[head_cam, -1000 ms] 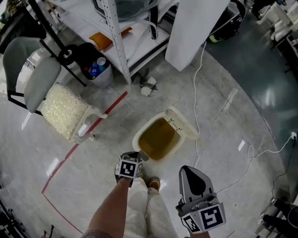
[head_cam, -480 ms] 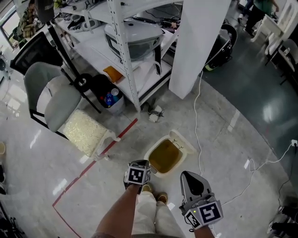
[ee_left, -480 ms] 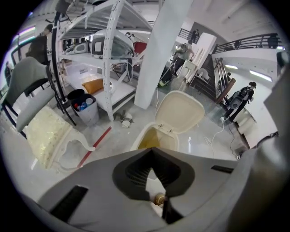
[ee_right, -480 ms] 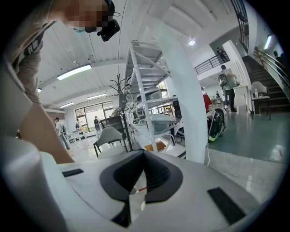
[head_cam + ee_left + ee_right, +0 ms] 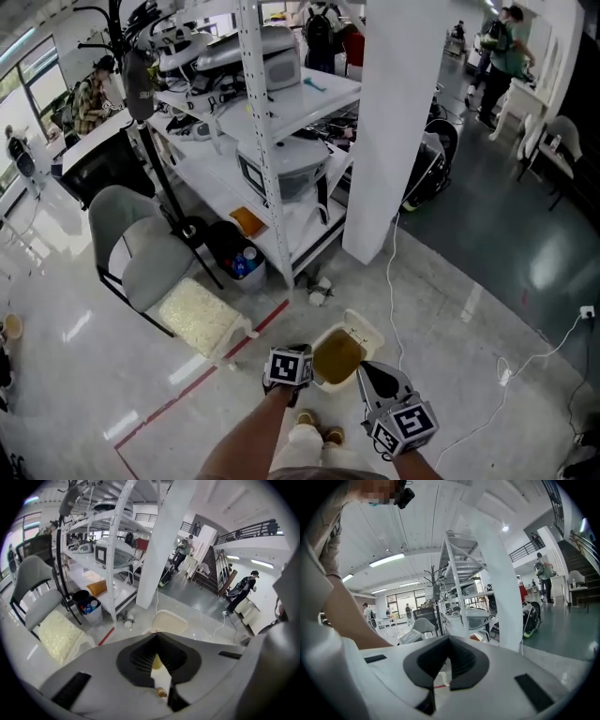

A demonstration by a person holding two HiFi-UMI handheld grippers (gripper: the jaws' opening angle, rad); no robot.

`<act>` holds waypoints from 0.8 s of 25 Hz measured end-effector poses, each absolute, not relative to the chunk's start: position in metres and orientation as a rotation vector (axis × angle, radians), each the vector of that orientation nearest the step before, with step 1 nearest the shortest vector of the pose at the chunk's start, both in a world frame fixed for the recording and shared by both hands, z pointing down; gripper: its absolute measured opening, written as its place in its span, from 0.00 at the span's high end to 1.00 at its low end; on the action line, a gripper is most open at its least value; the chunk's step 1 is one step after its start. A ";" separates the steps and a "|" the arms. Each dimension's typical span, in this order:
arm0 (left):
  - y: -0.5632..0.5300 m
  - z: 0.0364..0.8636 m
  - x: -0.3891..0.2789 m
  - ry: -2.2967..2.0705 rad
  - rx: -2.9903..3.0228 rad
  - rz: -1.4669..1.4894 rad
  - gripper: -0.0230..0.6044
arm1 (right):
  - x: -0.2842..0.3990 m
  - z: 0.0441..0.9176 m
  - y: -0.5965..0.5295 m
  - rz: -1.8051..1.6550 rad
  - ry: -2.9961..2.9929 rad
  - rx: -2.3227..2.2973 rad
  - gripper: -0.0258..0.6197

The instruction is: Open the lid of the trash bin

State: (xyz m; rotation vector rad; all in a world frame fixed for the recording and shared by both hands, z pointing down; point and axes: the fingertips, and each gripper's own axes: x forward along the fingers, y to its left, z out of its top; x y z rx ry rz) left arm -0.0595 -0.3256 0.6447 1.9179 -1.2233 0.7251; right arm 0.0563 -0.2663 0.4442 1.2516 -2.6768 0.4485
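Trash bin [image 5: 337, 357] sits on the glossy floor [image 5: 450, 309] just ahead of both grippers, its rounded cream plastic lid [image 5: 364, 332] tipped open. The left gripper [image 5: 157, 633] hides its near rim. That gripper and the right gripper [image 5: 449, 637] are clenched, empty.

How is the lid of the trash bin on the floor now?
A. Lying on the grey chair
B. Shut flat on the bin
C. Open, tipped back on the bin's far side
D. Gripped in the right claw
C: in the head view the lid stands tipped back behind the trash bin, whose yellowish inside is exposed.
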 end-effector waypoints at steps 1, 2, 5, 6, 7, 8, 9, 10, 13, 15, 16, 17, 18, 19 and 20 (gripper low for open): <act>-0.332 0.625 -0.057 -1.233 1.953 0.701 0.98 | 0.055 0.437 -0.267 0.436 -2.686 1.245 0.93; -0.339 0.603 -0.055 -1.243 1.991 0.672 0.98 | 0.053 0.429 -0.267 0.421 -2.694 1.238 0.93; -0.355 0.531 -0.049 -1.262 2.127 0.547 0.98 | 0.045 0.409 -0.269 0.385 -2.722 1.231 0.93; -0.358 0.506 -0.048 -1.267 2.180 0.505 0.98 | 0.043 0.403 -0.269 0.375 -2.735 1.231 0.93; -0.359 0.482 -0.048 -1.274 2.233 0.468 0.98 | 0.041 0.394 -0.270 0.358 -2.749 1.231 0.93; -0.359 0.457 -0.048 -1.282 2.283 0.433 0.98 | 0.039 0.383 -0.270 0.328 -2.761 1.232 0.93; -0.358 0.432 -0.048 -1.291 2.329 0.398 0.98 | 0.038 0.369 -0.271 0.292 -2.773 1.235 0.93; -0.356 0.408 -0.048 -1.299 2.372 0.360 0.98 | 0.038 0.355 -0.272 0.255 -2.784 1.242 0.93; -0.339 0.342 -0.048 -1.317 2.487 0.237 0.98 | 0.043 0.320 -0.269 0.171 -2.813 1.267 0.93; -0.316 0.310 -0.048 -1.336 2.560 0.180 0.98 | 0.047 0.302 -0.259 0.125 -2.828 1.278 0.93; -0.306 0.296 -0.048 -1.351 2.594 0.154 0.98 | 0.049 0.294 -0.255 0.100 -2.836 1.286 0.93; -0.297 0.285 -0.049 -1.370 2.626 0.130 0.98 | 0.051 0.285 -0.251 0.074 -2.842 1.295 0.93; -0.290 0.275 -0.050 -1.391 2.653 0.110 0.98 | 0.052 0.277 -0.249 0.049 -2.846 1.305 0.93; -0.283 0.268 -0.050 -1.411 2.673 0.095 0.98 | 0.053 0.271 -0.248 0.027 -2.850 1.312 0.93; -0.277 0.263 -0.051 -1.428 2.689 0.081 0.98 | 0.054 0.266 -0.247 0.011 -2.853 1.317 0.93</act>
